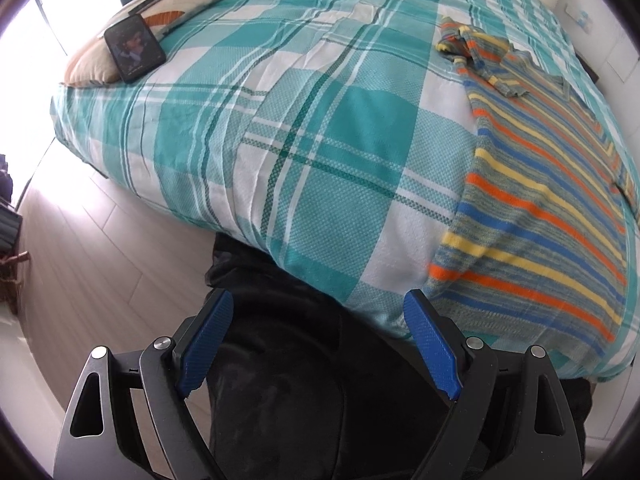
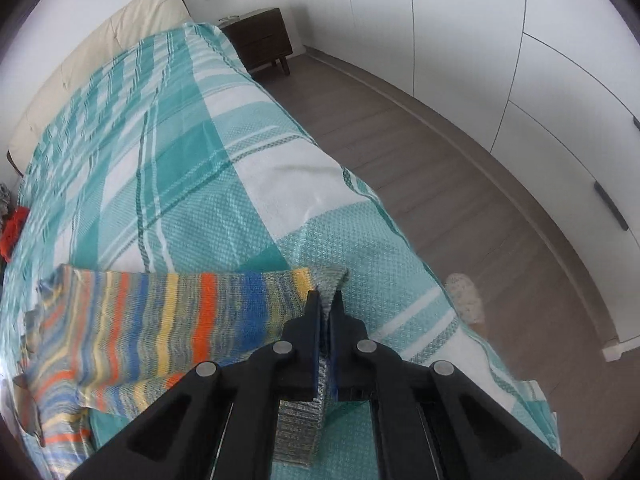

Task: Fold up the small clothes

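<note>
- Two hand-held grippers are seen at the near edge of the bed: the right gripper is clamped tight on a grey ribbed edge of the multicoloured striped knitted garment, and the left gripper is spread wide with nothing between its blue fingers.
- Below the left gripper, dark black clothing, probably the person's own, is seen against the mattress side.
- Most of the striped garment is spread flat on the teal-and-white checked bedspread near the bed's front edge, with one sleeve bunched further back.
- Judging by the pinched edge, an early step is in hand: the garment is being pulled straight or a first fold is being started.
- For the next move, the free left gripper would probably need to be brought onto the other side of the hem, so the cloth can be lifted evenly.
- Nothing lies on the bedspread just beside the garment, so the fold is not obstructed there.
- Further off, a dark rectangular phone-like device is propped on a beige patterned cushion at the far left corner, well apart.
- Farthest away, a dark wooden nightstand and white wardrobe doors are seen.
</note>
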Demonstrator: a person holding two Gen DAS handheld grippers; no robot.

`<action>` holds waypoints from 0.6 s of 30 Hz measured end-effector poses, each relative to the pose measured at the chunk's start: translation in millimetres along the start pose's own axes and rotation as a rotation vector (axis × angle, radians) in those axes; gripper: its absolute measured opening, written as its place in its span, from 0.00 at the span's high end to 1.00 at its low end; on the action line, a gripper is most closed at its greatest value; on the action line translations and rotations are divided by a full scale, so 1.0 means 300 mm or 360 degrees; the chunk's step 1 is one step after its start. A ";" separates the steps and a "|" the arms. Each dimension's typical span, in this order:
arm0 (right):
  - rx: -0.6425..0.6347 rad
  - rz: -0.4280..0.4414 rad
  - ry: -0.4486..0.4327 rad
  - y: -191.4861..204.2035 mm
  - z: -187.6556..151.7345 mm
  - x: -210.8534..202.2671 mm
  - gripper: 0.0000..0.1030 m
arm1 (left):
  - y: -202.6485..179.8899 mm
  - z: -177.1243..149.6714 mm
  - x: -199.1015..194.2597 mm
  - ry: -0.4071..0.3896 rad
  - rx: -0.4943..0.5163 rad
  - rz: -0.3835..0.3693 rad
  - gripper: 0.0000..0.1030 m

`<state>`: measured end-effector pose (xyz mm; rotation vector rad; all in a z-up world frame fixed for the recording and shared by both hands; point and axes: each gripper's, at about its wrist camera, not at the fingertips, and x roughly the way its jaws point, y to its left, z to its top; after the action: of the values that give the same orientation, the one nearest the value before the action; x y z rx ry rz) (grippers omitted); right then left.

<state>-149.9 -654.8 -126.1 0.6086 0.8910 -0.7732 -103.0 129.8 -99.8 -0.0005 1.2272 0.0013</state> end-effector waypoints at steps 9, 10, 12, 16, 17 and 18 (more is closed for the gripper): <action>0.0193 0.0387 0.0024 -0.107 -0.012 -0.085 0.63 | -0.020 0.006 0.002 -0.0035 0.0024 -0.0022 0.14; 0.0242 0.0438 0.0043 -0.128 -0.023 -0.107 0.63 | -0.021 0.006 0.008 -0.0030 0.0023 -0.0027 0.14; 0.0370 0.0542 0.0141 -0.176 -0.072 -0.132 0.63 | -0.026 0.007 0.023 -0.0013 0.0011 -0.0046 0.14; 0.0640 0.0746 0.0353 -0.219 -0.187 -0.100 0.63 | -0.056 0.015 0.047 0.0022 -0.0001 -0.0100 0.14; 0.0691 0.0769 0.0369 -0.211 -0.196 -0.079 0.63 | -0.067 0.018 0.046 0.0020 0.0005 -0.0112 0.14; 0.0730 0.0783 0.0362 -0.209 -0.204 -0.065 0.63 | -0.078 0.021 0.040 0.0014 0.0016 -0.0118 0.14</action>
<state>-235.4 -639.4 -149.1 1.2868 0.7235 -0.4610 -92.9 106.5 -109.1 -0.0372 1.2351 -0.0694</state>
